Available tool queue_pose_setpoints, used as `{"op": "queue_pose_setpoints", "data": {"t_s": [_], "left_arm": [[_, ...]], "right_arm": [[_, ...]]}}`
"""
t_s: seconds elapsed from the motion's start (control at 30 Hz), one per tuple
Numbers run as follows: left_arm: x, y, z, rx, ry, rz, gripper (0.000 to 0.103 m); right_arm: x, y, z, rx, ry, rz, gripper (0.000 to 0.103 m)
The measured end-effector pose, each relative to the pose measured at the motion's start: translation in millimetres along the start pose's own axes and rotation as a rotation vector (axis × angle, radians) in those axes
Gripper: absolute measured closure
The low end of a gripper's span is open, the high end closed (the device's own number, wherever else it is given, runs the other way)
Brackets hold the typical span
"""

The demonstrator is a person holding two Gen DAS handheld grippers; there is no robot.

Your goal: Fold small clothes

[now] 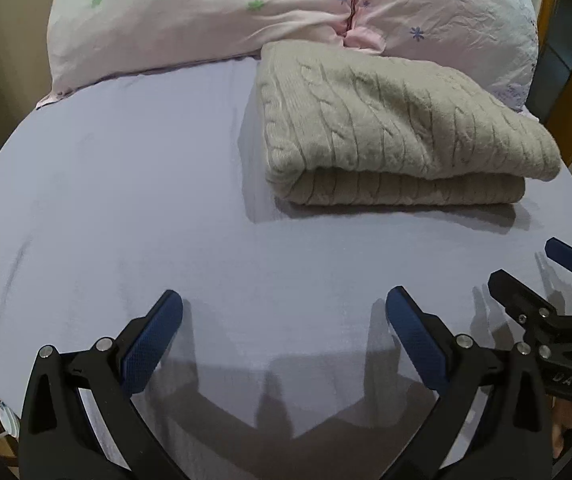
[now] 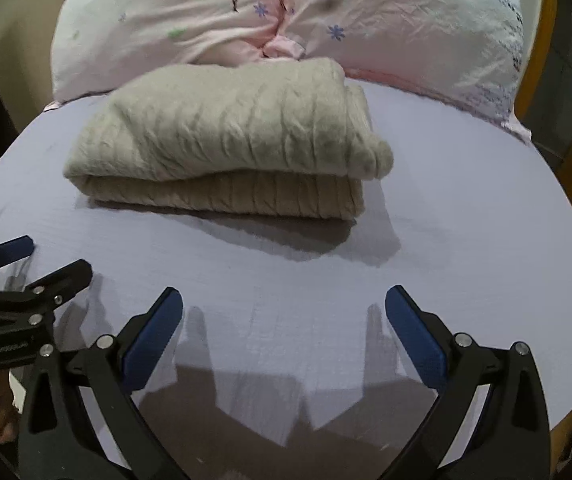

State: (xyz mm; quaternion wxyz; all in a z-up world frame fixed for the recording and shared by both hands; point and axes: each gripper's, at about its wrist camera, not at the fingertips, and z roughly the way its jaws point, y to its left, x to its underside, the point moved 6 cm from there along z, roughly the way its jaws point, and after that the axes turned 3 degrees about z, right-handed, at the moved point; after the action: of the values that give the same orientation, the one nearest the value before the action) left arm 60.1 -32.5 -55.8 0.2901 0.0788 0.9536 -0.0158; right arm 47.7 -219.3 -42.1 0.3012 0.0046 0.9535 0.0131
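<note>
The left gripper (image 1: 284, 304) is hovering low over the bed sheet (image 1: 126, 208), its jaws standing wide apart and holding nothing. The beige cable-knit sweater (image 1: 385, 128) is lying folded in a compact stack on the sheet, ahead of both grippers and well apart from them, its far edge resting against the pink pillow (image 1: 206, 12). The right gripper (image 2: 284, 304) is likewise hanging over bare sheet, jaws apart and empty. The fold is appearing complete; no other garment is showing, so nothing visible is left to do.
</note>
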Motion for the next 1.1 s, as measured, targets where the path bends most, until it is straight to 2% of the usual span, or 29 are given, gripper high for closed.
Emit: {"op": "queue_pose_setpoints", "data": {"t_s": [0.13,0.33,1.1], "left_arm": [[1.0,-0.9,1.5,-0.025,0.032,0.024,0.001],[2.6,0.0,-0.1,-0.021,0.08,0.026,0.001],[2.2,1.5,-0.2,-0.024,0.074,0.024,0.001]], "right_arm": [[3.6,-2.3,6.7,0.01,0.014,0.012,0.002],[2.6,-2.8,7.7,0.022,0.014,0.03,0.002],[1.5,-4.1,8.1,0.024,0.024,0.033,0.002]]}}
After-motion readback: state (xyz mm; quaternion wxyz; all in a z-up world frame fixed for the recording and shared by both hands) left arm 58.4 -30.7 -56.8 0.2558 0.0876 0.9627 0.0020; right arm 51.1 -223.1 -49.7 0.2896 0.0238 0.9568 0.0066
